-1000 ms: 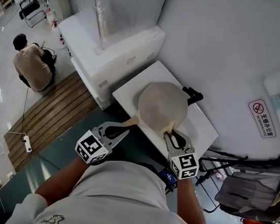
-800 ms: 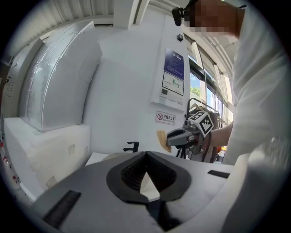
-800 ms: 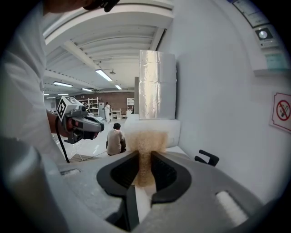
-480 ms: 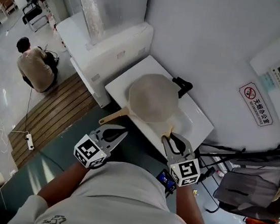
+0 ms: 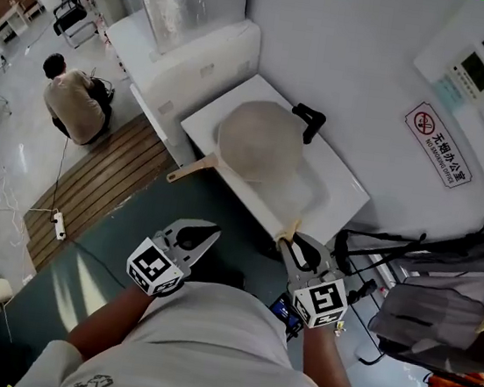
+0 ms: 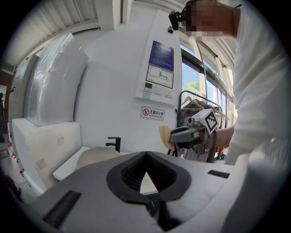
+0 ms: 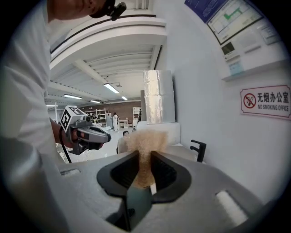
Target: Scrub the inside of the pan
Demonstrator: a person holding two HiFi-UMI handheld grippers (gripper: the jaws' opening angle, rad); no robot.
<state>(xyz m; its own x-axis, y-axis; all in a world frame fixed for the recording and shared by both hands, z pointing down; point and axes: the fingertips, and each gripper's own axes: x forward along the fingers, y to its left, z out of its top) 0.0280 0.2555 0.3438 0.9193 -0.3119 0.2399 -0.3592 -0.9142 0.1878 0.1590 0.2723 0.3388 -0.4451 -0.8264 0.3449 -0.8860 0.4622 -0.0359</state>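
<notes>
A beige pan [image 5: 260, 140] with a wooden handle [image 5: 190, 170] lies in the white sink [image 5: 334, 200] against the wall, beside a black faucet [image 5: 309, 120]; it also shows in the left gripper view as the pan [image 6: 97, 157]. My left gripper [image 5: 210, 229] is shut with nothing in it, hanging in the air short of the sink's front edge; its jaws meet at the left gripper [image 6: 145, 154]. My right gripper [image 5: 290, 237] is shut on a tan scrub pad [image 7: 144, 148], also off the sink's front edge. Both are clear of the pan.
A white cabinet [image 5: 182, 58] stands left of the sink. A person [image 5: 72, 104] crouches on the floor beyond a wooden floor strip [image 5: 106, 188]. A no-smoking sign [image 5: 440, 157] hangs on the wall. A dark bag [image 5: 437, 320] and stand legs crowd the right.
Both grippers have drawn back from the pan and the sink edge. The pan stays in the sink. The pad remains in the right gripper.
</notes>
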